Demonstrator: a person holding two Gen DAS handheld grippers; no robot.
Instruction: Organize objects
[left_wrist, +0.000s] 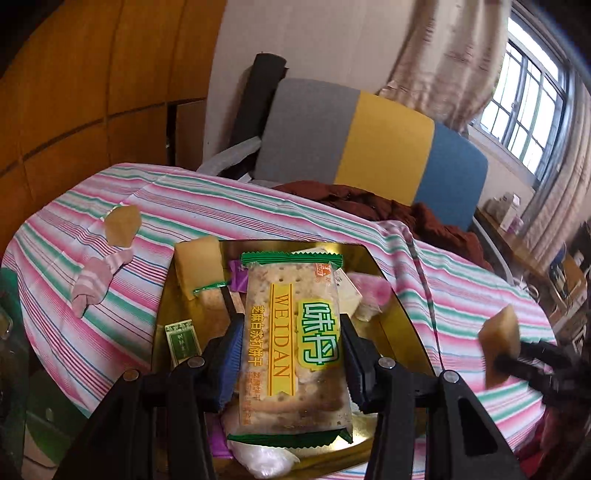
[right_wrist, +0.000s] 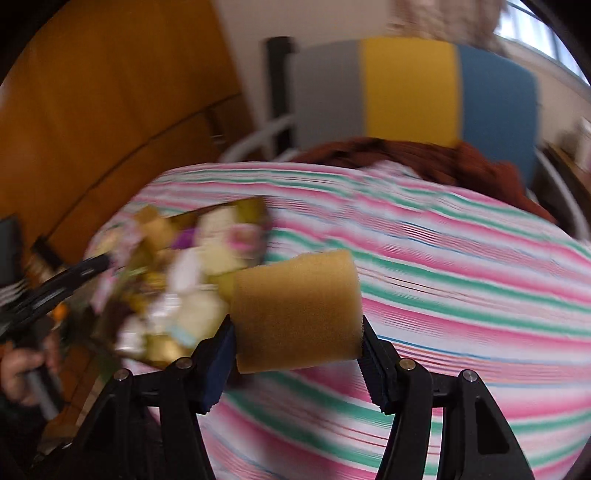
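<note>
My left gripper is shut on a green-edged cracker packet marked WEIDAN and holds it over the gold tray, which holds several snacks and sponge pieces. My right gripper is shut on a yellow sponge block above the striped tablecloth. It also shows in the left wrist view, right of the tray, with the sponge. The right wrist view is motion-blurred; the tray lies at its left.
On the cloth left of the tray lie a tan sponge piece and a pink striped wrapped candy. A grey, yellow and blue chair back with a dark red cloth stands behind the table. Wooden cabinets stand left.
</note>
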